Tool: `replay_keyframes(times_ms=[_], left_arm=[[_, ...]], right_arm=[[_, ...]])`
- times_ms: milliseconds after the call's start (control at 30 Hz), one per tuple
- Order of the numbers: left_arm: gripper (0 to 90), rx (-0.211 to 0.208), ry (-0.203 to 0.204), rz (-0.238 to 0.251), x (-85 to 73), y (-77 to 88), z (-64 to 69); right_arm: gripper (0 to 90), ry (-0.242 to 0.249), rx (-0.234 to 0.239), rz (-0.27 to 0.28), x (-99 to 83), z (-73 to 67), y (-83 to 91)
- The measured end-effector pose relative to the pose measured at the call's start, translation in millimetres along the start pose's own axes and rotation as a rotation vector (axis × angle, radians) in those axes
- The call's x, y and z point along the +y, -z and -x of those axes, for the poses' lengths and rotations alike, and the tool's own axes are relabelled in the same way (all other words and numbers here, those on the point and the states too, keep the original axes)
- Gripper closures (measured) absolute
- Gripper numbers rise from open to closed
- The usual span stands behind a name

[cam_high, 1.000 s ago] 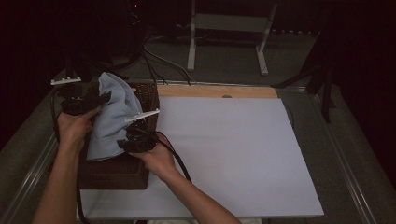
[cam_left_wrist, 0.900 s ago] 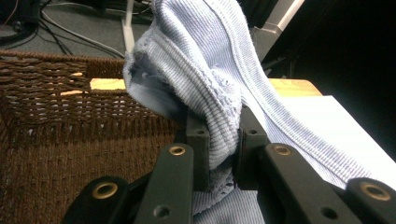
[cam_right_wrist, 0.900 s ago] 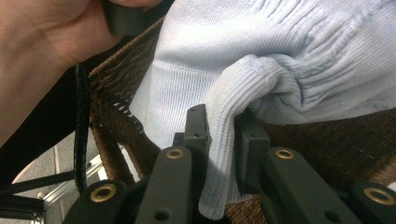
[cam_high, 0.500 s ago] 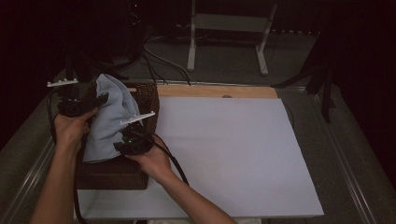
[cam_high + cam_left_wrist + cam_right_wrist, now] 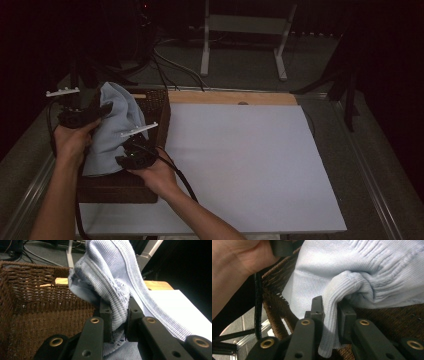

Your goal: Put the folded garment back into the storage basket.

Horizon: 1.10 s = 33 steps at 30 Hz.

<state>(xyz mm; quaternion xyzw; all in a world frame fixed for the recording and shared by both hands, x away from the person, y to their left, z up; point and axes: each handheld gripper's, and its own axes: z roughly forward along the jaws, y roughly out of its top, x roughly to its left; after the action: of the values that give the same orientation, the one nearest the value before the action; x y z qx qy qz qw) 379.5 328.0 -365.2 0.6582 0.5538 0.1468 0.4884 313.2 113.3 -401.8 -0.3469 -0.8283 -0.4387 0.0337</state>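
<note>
You have the pale blue ribbed knit garment [image 5: 112, 127] pinched at two spots, left gripper [image 5: 119, 315] and right gripper [image 5: 330, 315] both clamped on folds, so it hangs above the dark brown woven wicker basket [image 5: 159, 107] on the counter [image 5: 250, 165].

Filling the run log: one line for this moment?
left gripper: shut on cloth | right gripper: shut on cloth | cloth: over basket
</note>
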Motion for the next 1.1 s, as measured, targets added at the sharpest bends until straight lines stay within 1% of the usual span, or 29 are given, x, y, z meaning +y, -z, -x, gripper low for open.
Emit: replay_keyframes(times_ms=[333,467,700,800,900,1100], left_arm=[[81.4,0.002,0.005,-0.001,-4.1,2.8,-4.5],[81.4,0.001,0.008,-0.006,-8.0,3.1,-7.5],[81.4,0.005,0.009,-0.015,-12.2,2.5,-10.1],[81.3,0.008,0.007,-0.021,-13.6,2.7,-11.1],[81.3,0.016,-0.005,-0.036,-14.9,2.8,-11.9],[81.3,0.017,-0.003,-0.043,-17.0,2.6,-13.4]], right_arm=[[78.2,0.002,0.004,-0.013,-1.9,-3.7,-5.5],[78.1,0.015,-0.006,-0.025,-4.1,-6.8,-9.5],[77.9,0.024,-0.003,-0.044,-6.3,-10.5,-14.1],[77.9,0.024,-0.005,-0.054,-7.1,-11.8,-15.9],[77.8,0.033,-0.006,-0.067,-8.4,-13.3,-17.0],[77.6,0.043,-0.014,-0.081,-9.9,-15.6,-19.3]])
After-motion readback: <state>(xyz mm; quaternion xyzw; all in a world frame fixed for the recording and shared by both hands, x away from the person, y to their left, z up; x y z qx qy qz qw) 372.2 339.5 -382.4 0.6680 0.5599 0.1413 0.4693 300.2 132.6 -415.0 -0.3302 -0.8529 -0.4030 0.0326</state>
